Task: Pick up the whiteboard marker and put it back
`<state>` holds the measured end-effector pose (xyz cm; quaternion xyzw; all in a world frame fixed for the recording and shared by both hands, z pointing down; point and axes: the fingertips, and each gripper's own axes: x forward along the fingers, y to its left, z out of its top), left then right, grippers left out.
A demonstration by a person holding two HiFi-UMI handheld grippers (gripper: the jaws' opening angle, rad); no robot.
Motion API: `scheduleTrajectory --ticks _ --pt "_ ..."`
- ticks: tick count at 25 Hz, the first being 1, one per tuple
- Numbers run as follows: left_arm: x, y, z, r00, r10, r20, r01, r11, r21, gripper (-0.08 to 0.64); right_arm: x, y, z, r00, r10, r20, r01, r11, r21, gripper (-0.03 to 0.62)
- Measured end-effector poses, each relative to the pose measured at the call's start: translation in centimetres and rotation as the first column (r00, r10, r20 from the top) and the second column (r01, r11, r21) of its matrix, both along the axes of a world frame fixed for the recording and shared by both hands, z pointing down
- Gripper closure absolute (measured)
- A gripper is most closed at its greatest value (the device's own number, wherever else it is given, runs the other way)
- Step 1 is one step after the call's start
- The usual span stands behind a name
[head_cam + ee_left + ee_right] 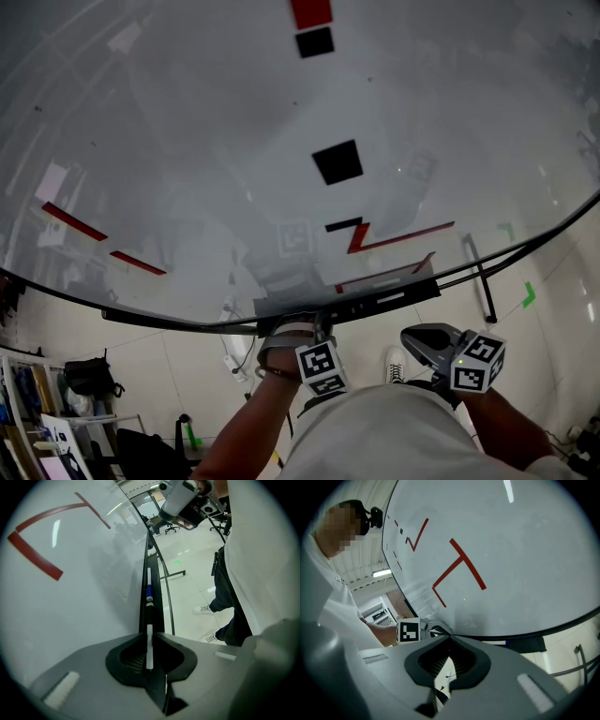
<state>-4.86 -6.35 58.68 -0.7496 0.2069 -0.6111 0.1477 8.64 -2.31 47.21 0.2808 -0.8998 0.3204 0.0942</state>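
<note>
The whiteboard marker [149, 651] shows only in the left gripper view, as a thin white rod. In the head view the left gripper [313, 326] hides it. The jaws of this gripper [149, 633] are closed on the rod, which lines up with the narrow black tray [157, 613] along the lower edge of the whiteboard [234, 141].

Farther along the tray lies a blue-banded length [149, 591] — whether it is a second marker or more of the same one cannot be told.

The right gripper [448, 648] hangs apart from the tray, with its jaws a narrow slit apart. Only floor shows through them.

The board is glossy and pale. Up its middle run two black squares [337, 161] and one red square [310, 11], which the top edge cuts off. Two red strips [73, 221] slant at the left.

Each gripper carries one marker cube — two in all.
</note>
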Motion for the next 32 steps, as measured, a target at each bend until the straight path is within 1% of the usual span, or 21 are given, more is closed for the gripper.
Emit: scheduleTrajectory --ticks 16,19,21,22,26,28,30,32 --pt "-0.4 -0.3 -0.4 0.999 -0.025 -0.034 0.026 0.999 0.032 0.500 -0.2 0.3 0.2 1.000 -0.003 0.001 0.003 1.000 -0.005 0.591" --pt "-0.2 -0.3 -0.9 0.998 -0.034 -0.060 0.036 0.999 0.035 0.503 -0.2 0.3 0.3 1.000 -0.009 0.005 0.009 1.000 -0.005 0.591" --pt "-0.1 -0.2 -1.0 0.997 -0.038 -0.073 0.040 0.999 0.035 0.508 -0.2 0.3 0.3 1.000 -0.010 0.004 0.010 1.000 -0.005 0.591" --pt "0.0 -0.1 -1.2 0.996 -0.041 -0.081 0.044 0.998 0.034 0.539 -0.3 0.2 0.2 1.000 -0.010 0.001 0.010 1.000 -0.002 0.591" --pt "0.3 0.2 -2.5 0.988 -0.062 -0.141 0.068 0.997 0.037 0.545 -0.5 0.2 0.1 1.000 -0.015 0.005 0.015 1.000 0.000 0.591" --pt "0.5 0.3 -3.3 0.979 -0.085 -0.187 0.093 0.995 0.036 0.545 -0.7 0.2 0.0 1.000 -0.018 0.005 0.018 1.000 0.000 0.591" --pt "0.7 0.3 -4.2 0.959 -0.120 -0.255 0.130 0.991 0.021 0.545 -0.7 0.3 0.0 1.000 -0.021 0.003 0.021 1.000 -0.001 0.591" --pt "1.0 0.3 -5.1 0.928 -0.164 -0.334 0.170 0.985 -0.011 0.545 -0.7 0.3 0.2 1.000 -0.025 0.002 0.025 1.000 -0.006 0.591"
